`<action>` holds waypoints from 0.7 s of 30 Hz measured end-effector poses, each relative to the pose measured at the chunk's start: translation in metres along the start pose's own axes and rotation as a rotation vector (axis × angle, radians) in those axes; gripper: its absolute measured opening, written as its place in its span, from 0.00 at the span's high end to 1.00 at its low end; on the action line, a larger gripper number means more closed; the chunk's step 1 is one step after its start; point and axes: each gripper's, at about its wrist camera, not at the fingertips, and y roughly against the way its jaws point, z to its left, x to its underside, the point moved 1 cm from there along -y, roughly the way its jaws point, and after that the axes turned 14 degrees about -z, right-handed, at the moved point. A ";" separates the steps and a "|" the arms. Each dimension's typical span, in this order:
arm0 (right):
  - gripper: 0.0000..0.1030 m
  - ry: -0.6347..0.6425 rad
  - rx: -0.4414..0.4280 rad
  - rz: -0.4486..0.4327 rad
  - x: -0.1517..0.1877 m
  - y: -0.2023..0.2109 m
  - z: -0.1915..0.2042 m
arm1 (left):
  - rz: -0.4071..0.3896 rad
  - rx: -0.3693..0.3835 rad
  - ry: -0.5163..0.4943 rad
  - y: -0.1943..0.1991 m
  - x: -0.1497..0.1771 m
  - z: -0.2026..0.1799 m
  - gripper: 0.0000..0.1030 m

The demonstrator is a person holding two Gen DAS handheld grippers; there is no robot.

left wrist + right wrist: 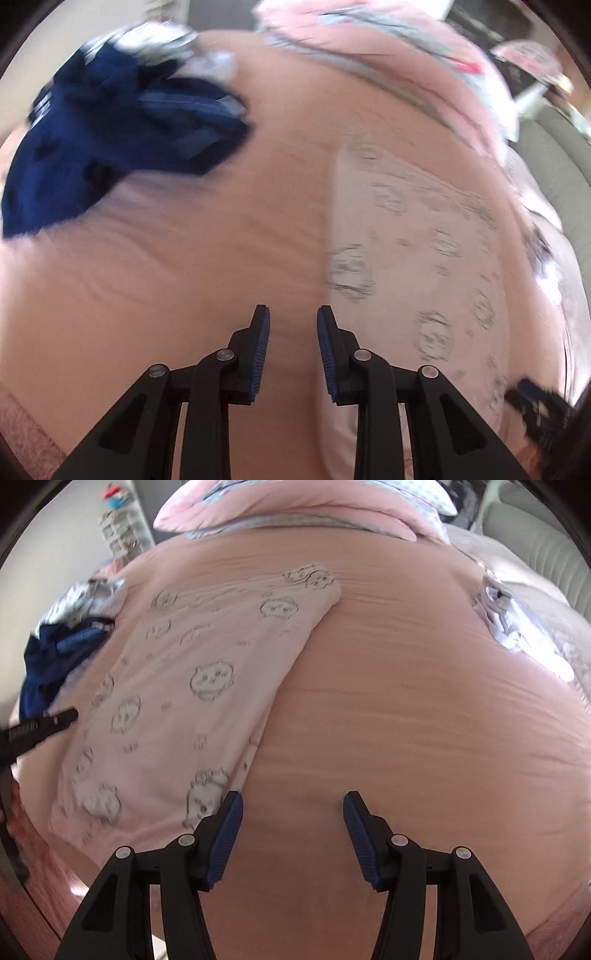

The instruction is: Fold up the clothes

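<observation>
Both tongs stood apart and held nothing. Just ahead and left of the right tongs (293, 805) lay the pale printed garment (207, 686), flat in a long strip on the pink bed (406, 701); any further fold would need matched edges and smoothed cloth. The left tongs (293, 319) hovered level at its left edge, the blue clothes (110, 147) farther off to their left.

Left tool (293, 325): black linkage arms, silver rivets, ribbed blue pads; right tool (293, 810) identical.
</observation>
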 end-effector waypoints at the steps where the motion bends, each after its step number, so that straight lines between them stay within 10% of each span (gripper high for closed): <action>1: 0.46 -0.007 -0.012 -0.004 -0.001 -0.001 0.003 | 0.009 -0.019 -0.021 -0.002 0.003 -0.002 0.77; 5: 0.45 0.067 -0.014 0.035 0.010 -0.018 0.026 | 0.054 -0.180 -0.171 -0.003 0.020 -0.013 0.71; 8: 0.45 0.108 0.031 0.032 0.021 -0.008 0.024 | 0.041 -0.333 -0.104 0.023 0.021 -0.001 0.71; 15: 0.45 -0.179 -0.243 0.132 0.041 0.018 0.015 | 0.200 0.138 0.251 0.043 0.058 0.001 0.70; 21: 0.45 -0.249 -0.273 0.142 0.056 0.016 0.013 | 0.221 0.192 0.344 0.036 0.073 0.006 0.70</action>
